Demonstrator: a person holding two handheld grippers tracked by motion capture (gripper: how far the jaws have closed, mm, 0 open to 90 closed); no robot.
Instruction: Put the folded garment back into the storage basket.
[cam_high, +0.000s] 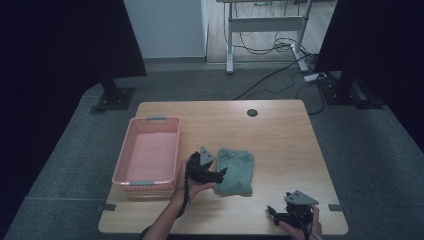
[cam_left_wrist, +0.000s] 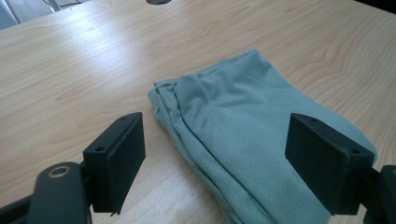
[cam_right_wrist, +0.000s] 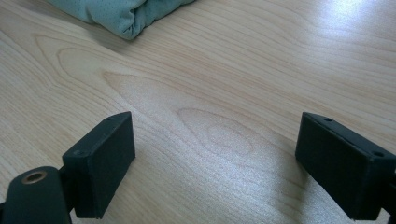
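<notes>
A folded pale-green mesh garment (cam_high: 235, 172) lies on the wooden table (cam_high: 280, 135), a little right of its middle. My left gripper (cam_high: 220, 173) sits at the garment's left edge, held in a hand. In the left gripper view its jaws stand wide open over the garment (cam_left_wrist: 243, 126), the near folded edge lying between them, pads apart from the cloth. My right gripper (cam_high: 274, 212) rests near the table's front right edge, open. The right gripper view has bare wood between the jaws, and a corner of the garment (cam_right_wrist: 126, 14) shows at the top left.
A pink plastic basket (cam_high: 148, 153) stands on the left part of the table, beside my left hand. A round cable hole (cam_high: 252, 112) sits near the far edge. Dark screens on stands flank the table. Cables trail on the floor behind.
</notes>
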